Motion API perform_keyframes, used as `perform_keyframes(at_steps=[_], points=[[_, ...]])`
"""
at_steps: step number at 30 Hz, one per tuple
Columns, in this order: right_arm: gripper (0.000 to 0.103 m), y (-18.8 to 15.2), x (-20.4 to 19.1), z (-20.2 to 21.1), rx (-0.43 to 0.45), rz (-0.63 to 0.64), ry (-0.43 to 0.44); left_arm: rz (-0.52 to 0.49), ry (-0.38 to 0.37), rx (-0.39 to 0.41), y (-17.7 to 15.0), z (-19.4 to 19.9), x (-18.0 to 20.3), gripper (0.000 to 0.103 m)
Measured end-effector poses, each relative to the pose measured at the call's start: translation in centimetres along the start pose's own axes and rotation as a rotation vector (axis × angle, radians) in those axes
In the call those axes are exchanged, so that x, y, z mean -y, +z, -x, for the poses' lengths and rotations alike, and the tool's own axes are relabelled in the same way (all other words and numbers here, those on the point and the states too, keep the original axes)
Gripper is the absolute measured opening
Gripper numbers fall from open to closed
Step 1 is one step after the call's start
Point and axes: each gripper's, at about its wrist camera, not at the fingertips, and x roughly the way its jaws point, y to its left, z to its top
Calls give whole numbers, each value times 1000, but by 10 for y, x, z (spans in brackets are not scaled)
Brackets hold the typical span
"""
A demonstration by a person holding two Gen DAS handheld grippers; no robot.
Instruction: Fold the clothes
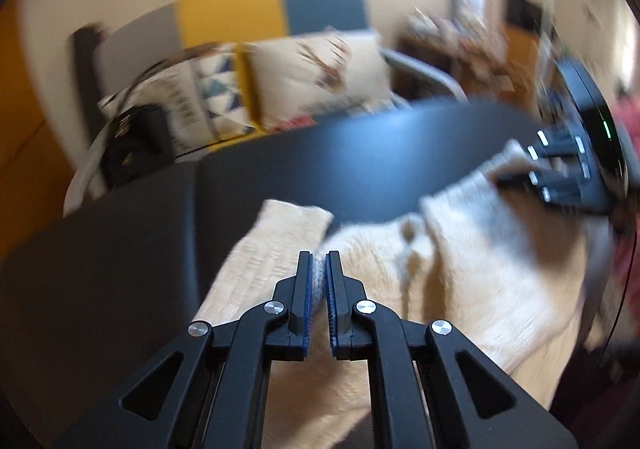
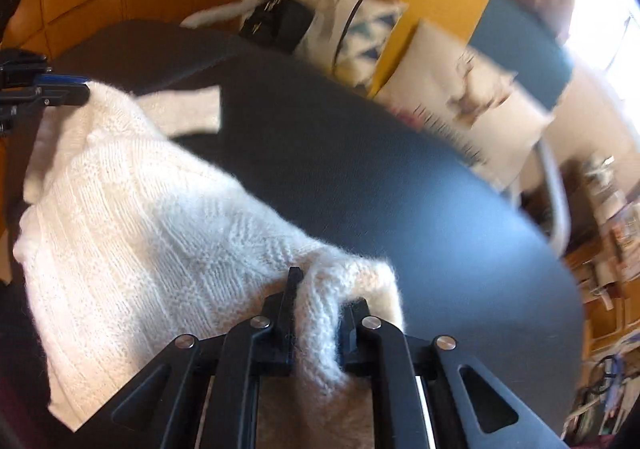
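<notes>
Knitwear filled the lower half of both views: a cream sweater lay across the dark table, bunched between my two tools. At my left, the left gripper had its blue-padded fingers pressed almost together on a thin fold of the sweater's edge, with one sleeve stretching forward and leftward flat on the table beside them. The table had a seam where a second dark panel joined on its left side. Further right in that view, my right gripper reached in from the side, its tips sunk into the knit. From its own camera the right gripper pinched a thick ribbed roll of the sweater, fingers held apart by the bunched wool. Behind the table stood a sofa in grey, yellow and blue with patterned cushions, all smeared by motion blur.
</notes>
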Motion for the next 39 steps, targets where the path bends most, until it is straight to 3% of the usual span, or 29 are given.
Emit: perform_keyframes(at_steps=[1,5,9,13,18,22,28,32,38,39], points=[[11,3,-5,2,26,-21,-18,54,14,26,-3,8,-7,1],[11,-3,11,39,157,-191,-73,240,84,137,-15,49,-40,1],[11,-1,11,75,307,-375,-95,284,125,207,-16,77,-58,1],[11,9,6,79,340,-406,-108,194,152,198,-7,69,-50,1],[11,2,-2,84,305,-378,-133,104,141,82,-1,14,-32,1],[11,2,-8,84,298,-380,-132,81,89,11,-2,-19,-18,1],[11,-5,-5,86,304,-391,-113,-6,13,-7,5,-17,-9,2],[11,-27,7,95,326,-461,-66,-129,-25,-37,12,-21,-7,3],[11,-63,21,100,277,-538,-59,-273,-140,-174,15,-65,6,16],[11,-66,22,99,265,-547,-65,-294,-162,-202,15,-74,9,24]])
